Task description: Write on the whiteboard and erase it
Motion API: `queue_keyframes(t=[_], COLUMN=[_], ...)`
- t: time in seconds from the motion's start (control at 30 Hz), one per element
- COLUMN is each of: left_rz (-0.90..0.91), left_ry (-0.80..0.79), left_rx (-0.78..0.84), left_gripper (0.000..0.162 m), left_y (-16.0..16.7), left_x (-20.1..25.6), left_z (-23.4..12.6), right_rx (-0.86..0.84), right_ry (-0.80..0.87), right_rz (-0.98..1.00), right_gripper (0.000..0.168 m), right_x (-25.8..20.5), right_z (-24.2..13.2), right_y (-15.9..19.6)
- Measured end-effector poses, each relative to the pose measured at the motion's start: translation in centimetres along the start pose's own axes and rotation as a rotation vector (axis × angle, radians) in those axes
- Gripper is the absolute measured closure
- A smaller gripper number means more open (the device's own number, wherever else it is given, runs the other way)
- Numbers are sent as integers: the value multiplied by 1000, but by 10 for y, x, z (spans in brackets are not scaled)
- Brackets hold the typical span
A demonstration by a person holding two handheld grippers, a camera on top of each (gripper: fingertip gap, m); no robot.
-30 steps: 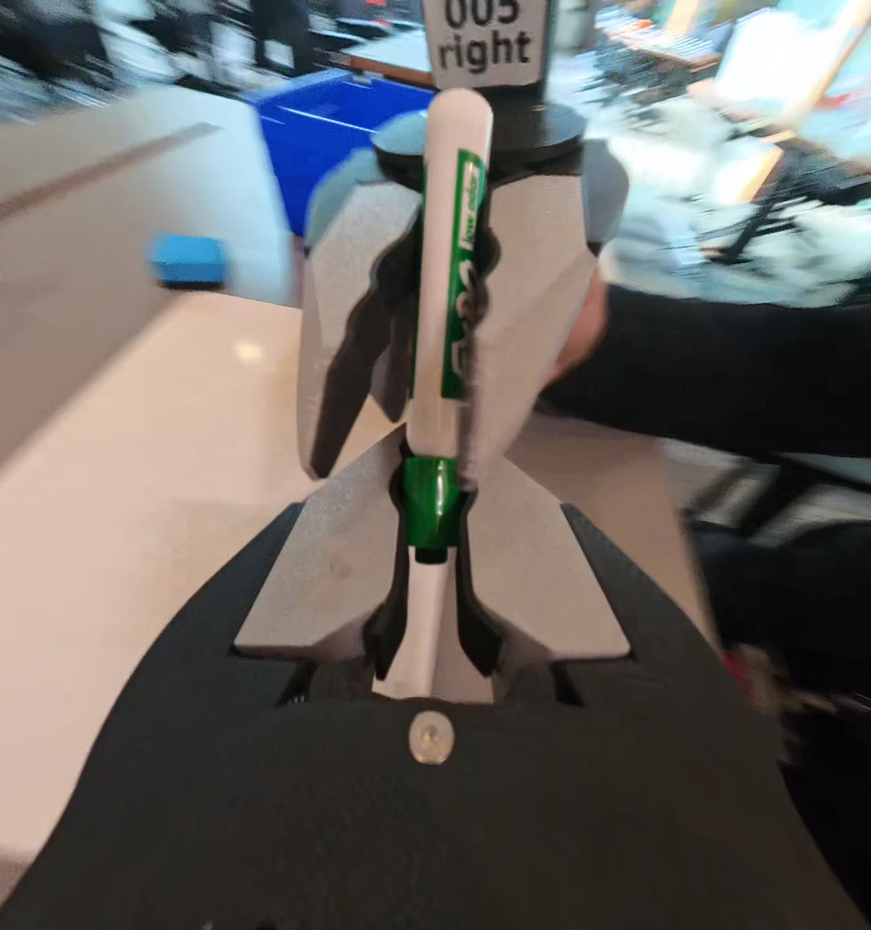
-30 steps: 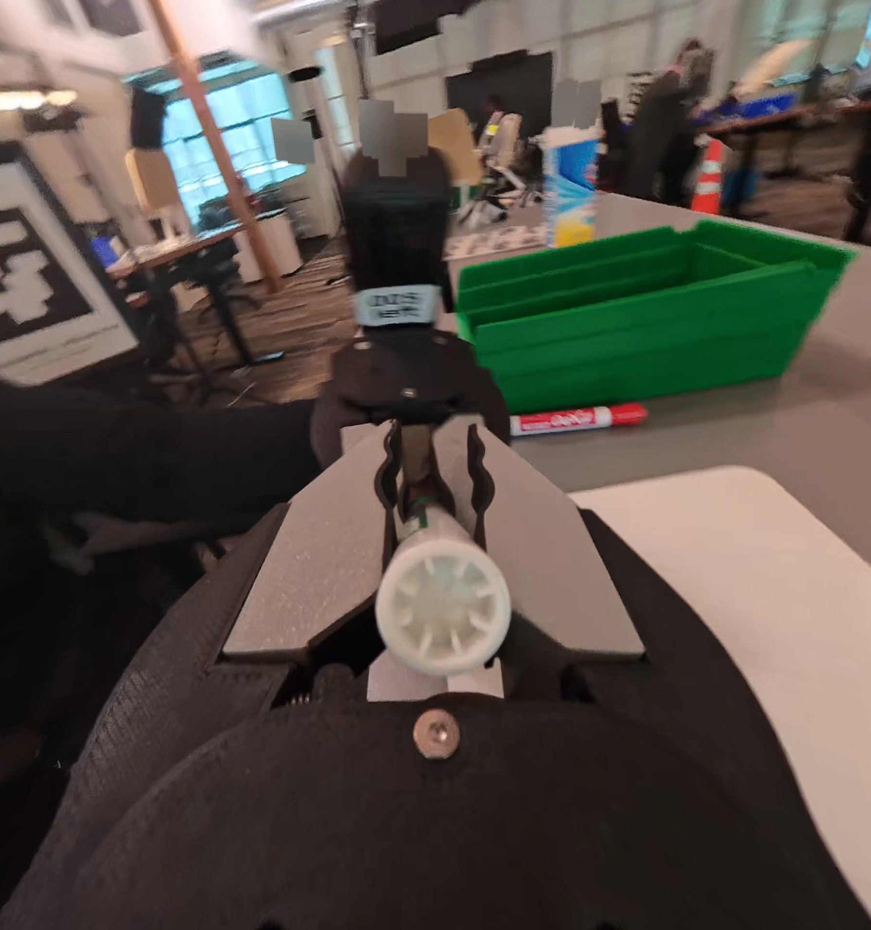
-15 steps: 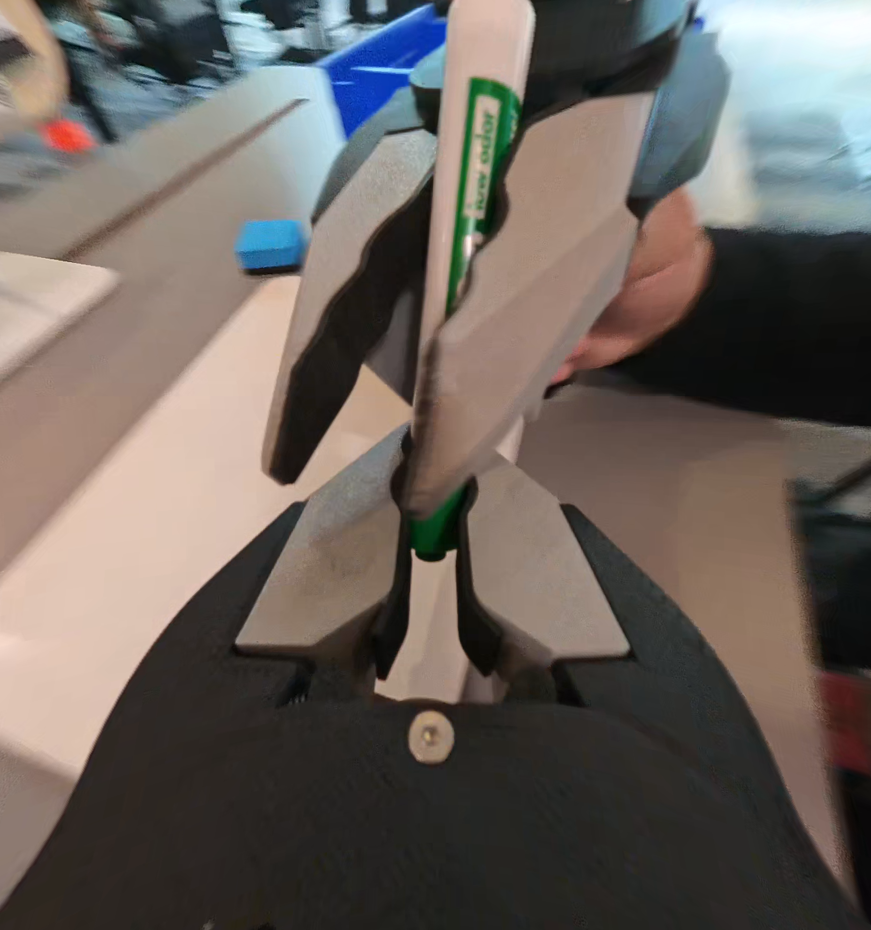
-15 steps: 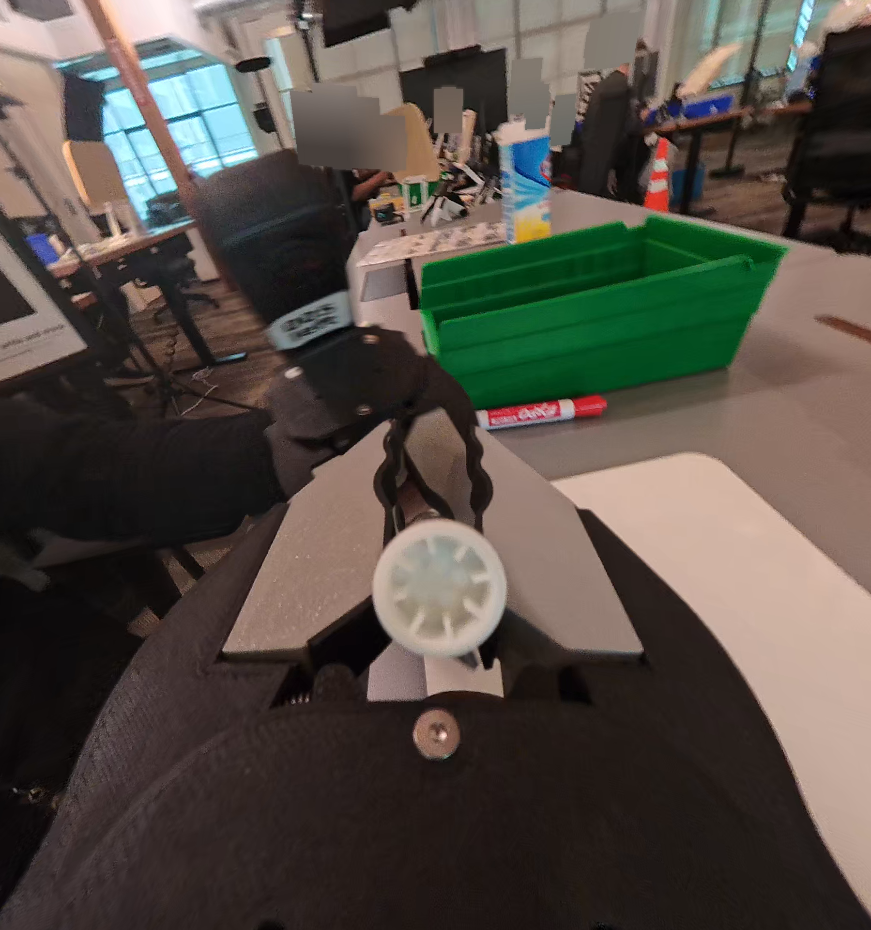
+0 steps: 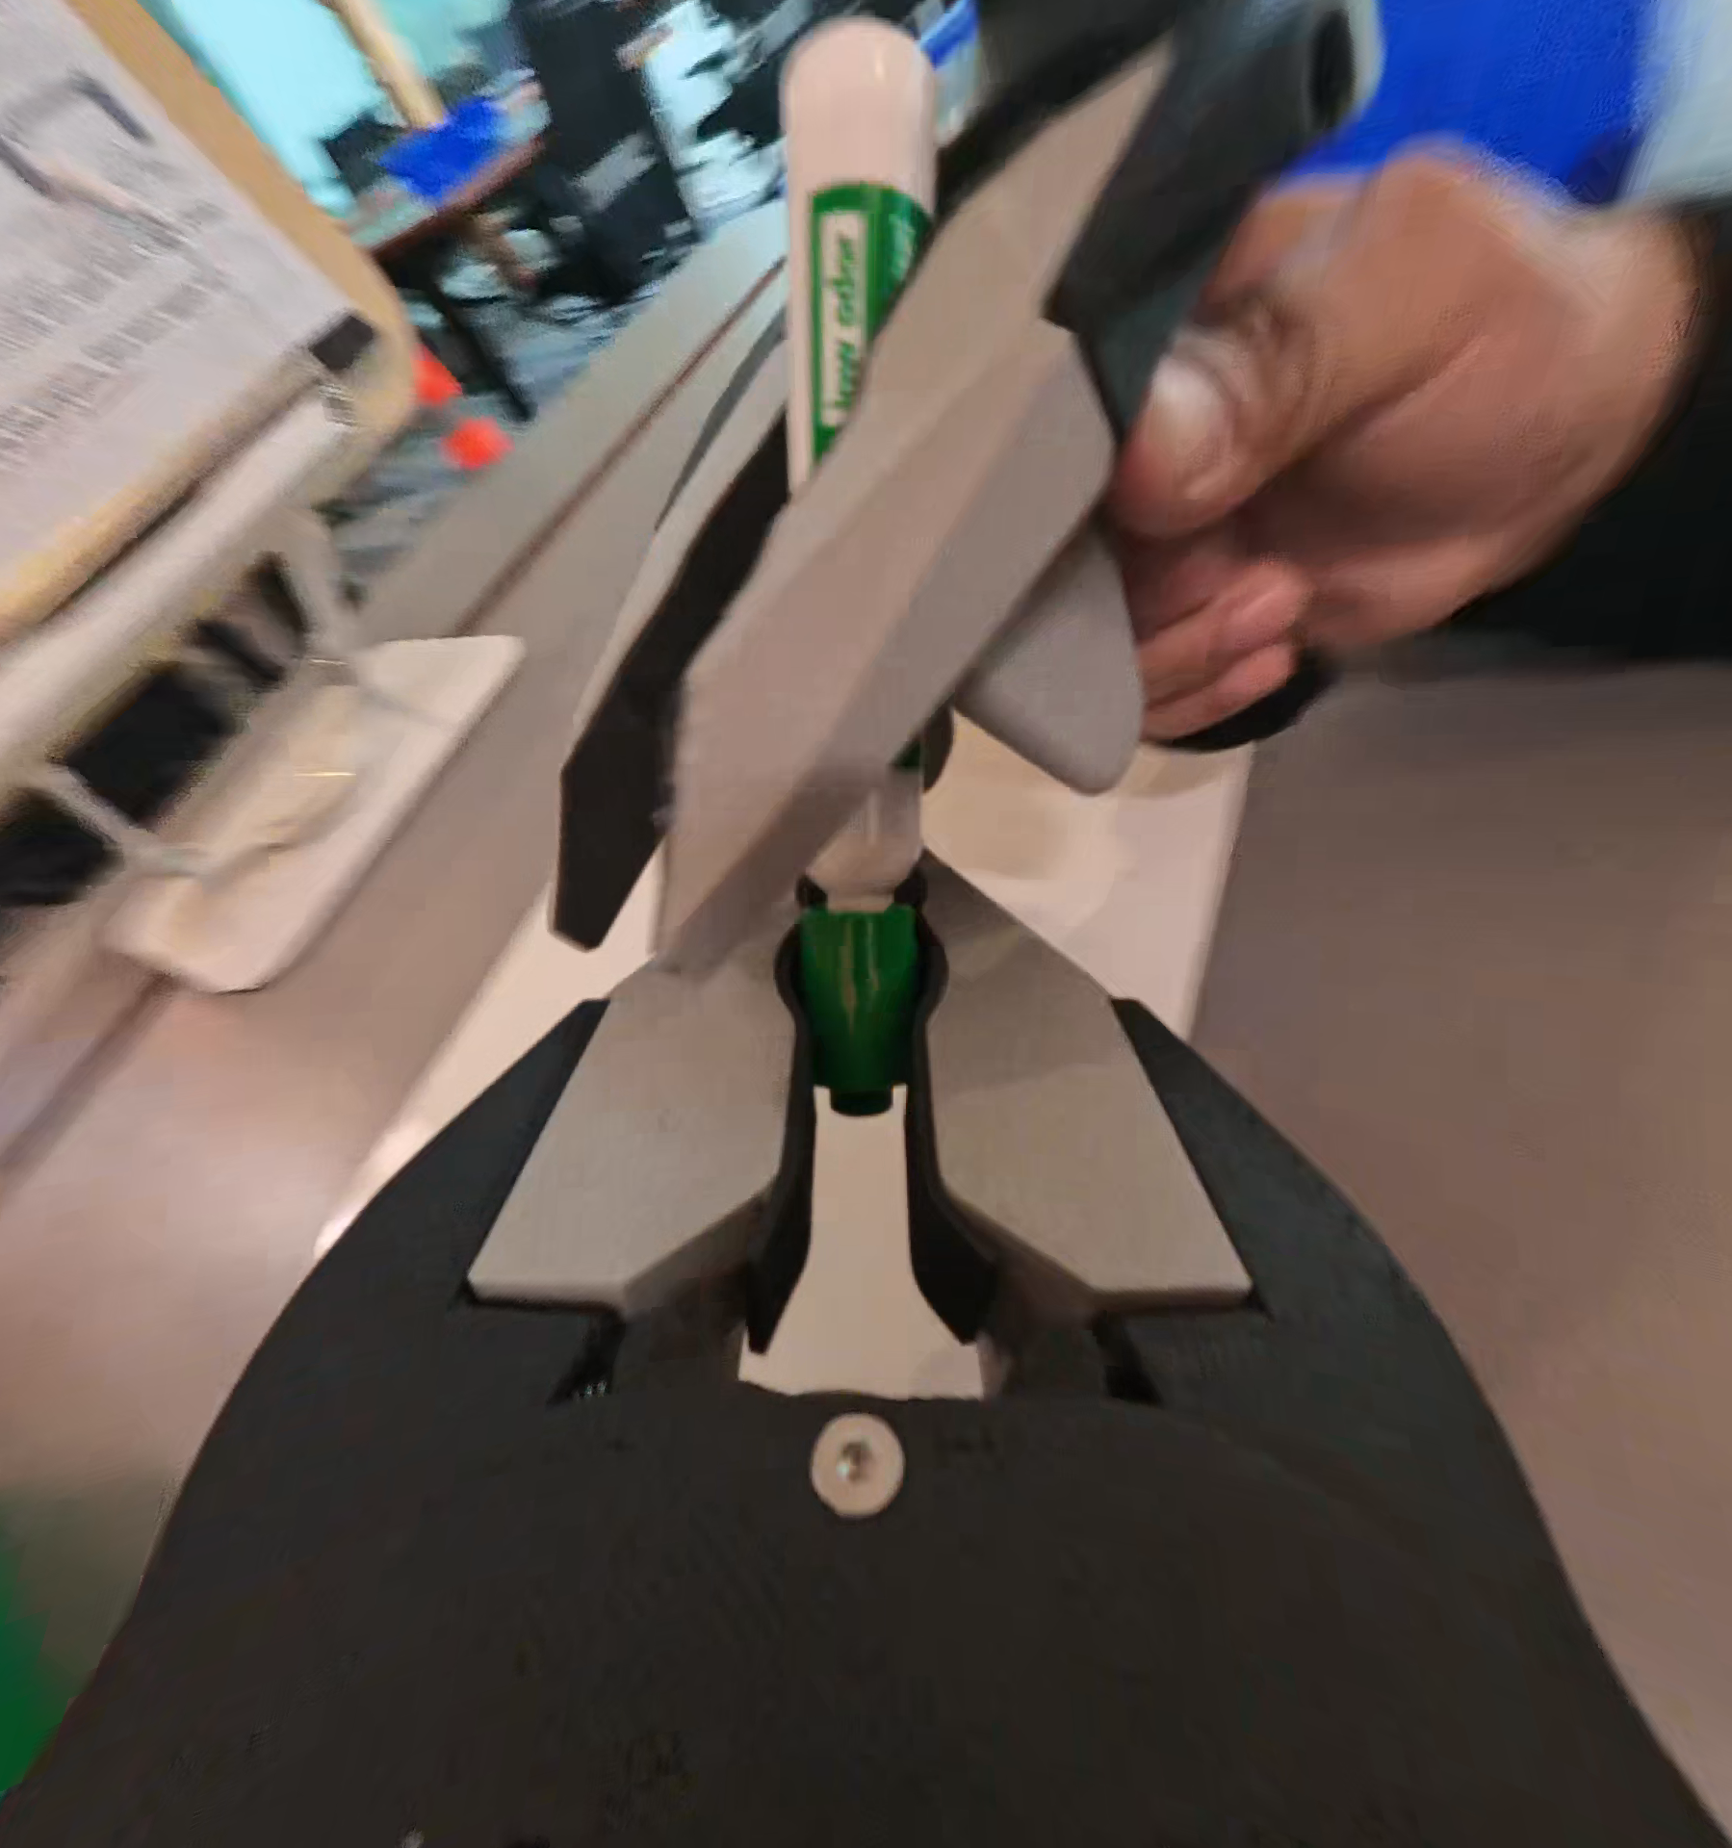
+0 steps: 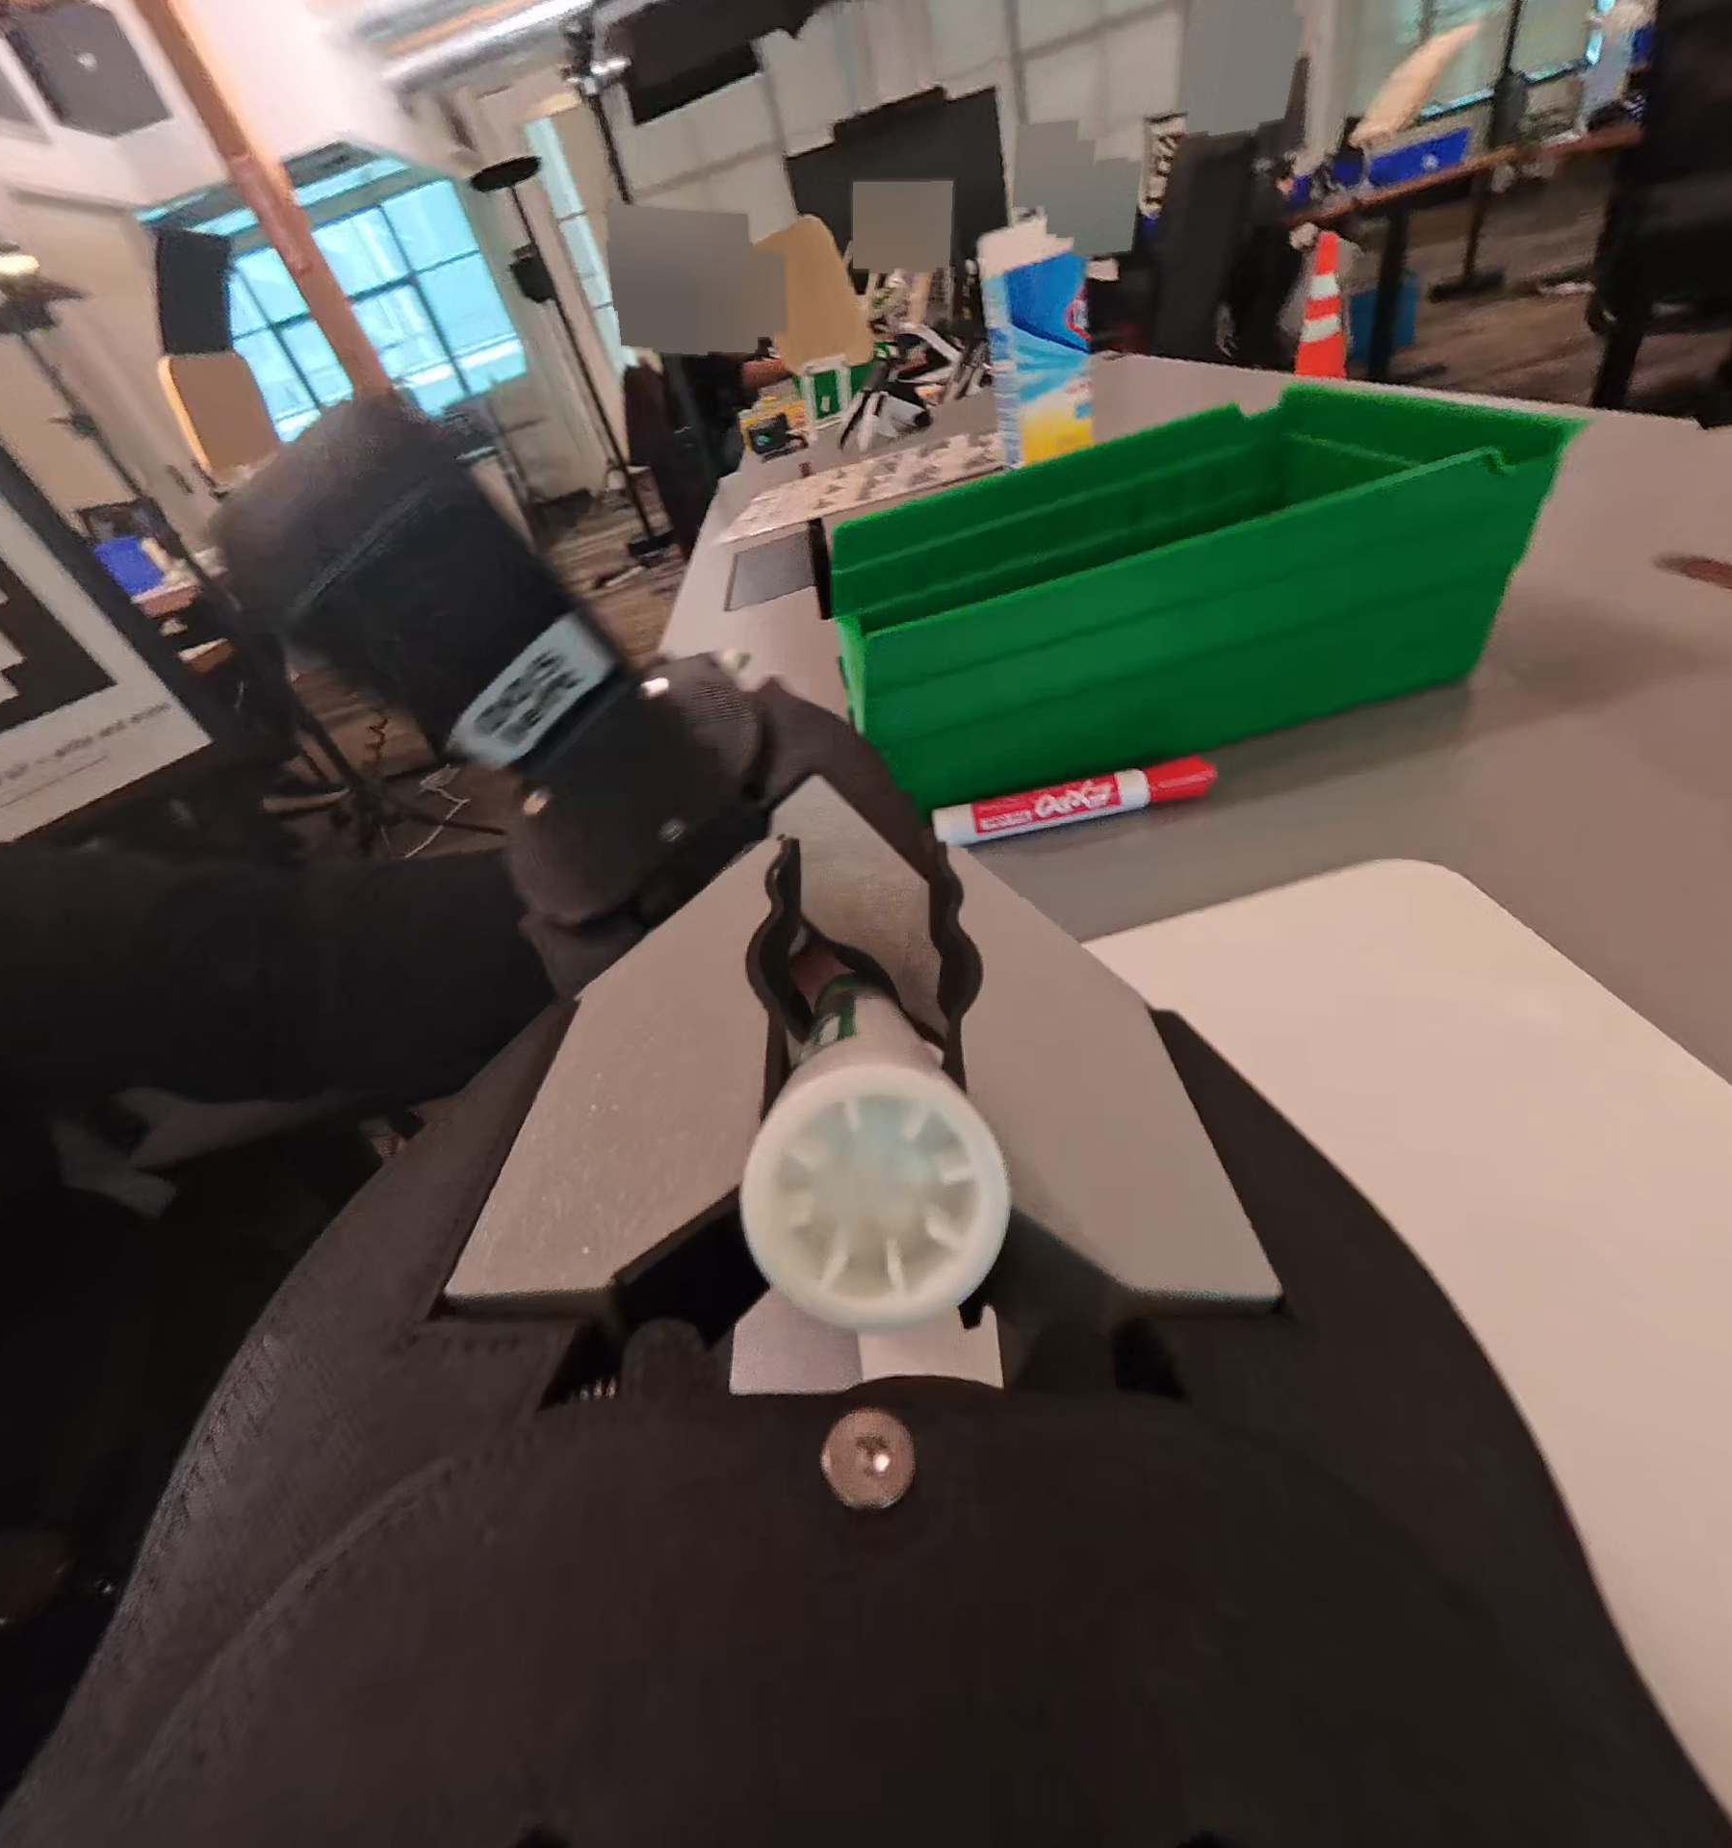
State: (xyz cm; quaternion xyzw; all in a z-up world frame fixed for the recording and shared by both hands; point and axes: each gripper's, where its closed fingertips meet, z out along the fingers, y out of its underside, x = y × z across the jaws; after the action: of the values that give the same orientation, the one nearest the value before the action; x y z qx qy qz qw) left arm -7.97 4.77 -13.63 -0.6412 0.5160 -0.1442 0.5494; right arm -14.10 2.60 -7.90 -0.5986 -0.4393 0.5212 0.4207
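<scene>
Below both tools lies a white whiteboard (image 6: 1442,1150) on the grey table (image 6: 1592,720). Right hand-held gripper (image 5: 741,760) clamps the white, green-labelled marker (image 5: 847,250) barrel; left hand-held gripper (image 5: 857,985) pinches its green cap (image 5: 854,1000), just separated from the barrel.

Left gripper (image 5: 857,985) is pinched tight on the green cap (image 5: 854,1010), fingers nearly together. Right gripper (image 6: 867,985) comes in from above, tilted, clamped on the marker barrel (image 5: 847,280), with a bare hand (image 5: 1382,470) squeezing its handle, dark sleeve behind.
</scene>
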Motion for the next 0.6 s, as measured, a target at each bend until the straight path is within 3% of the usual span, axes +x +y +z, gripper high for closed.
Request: queue_keyframes(t=[0.07, 0.17, 0.33, 0.43, 0.53, 0.6], left_rz=[137, 116, -254, -357, -365, -323], left_ry=[-117, -100, 470, 697, 682, 591], left_rx=[-71, -59, 105, 122, 137, 126], left_gripper=[153, 153, 153, 152, 152, 152], left_y=[10, 9, -20, -26, -26, -23], left_x=[-8, -7, 48, 70, 66, 58], left_z=[5, 5, -26, -42, -40, -32], right_rx=[-33, -37, 0, -11, -9, -8], right_ry=[35, 43, -128, -213, -201, -172], right_rz=[11, -8, -177, -239, -257, -251], right_gripper=[144, 144, 145, 144, 144, 144], right_x=[7, 8, -36, -57, -55, -49], right_z=[1, 1, 0, 0, 0, 0], right_y=[7, 8, -2, 1, 1, 0])
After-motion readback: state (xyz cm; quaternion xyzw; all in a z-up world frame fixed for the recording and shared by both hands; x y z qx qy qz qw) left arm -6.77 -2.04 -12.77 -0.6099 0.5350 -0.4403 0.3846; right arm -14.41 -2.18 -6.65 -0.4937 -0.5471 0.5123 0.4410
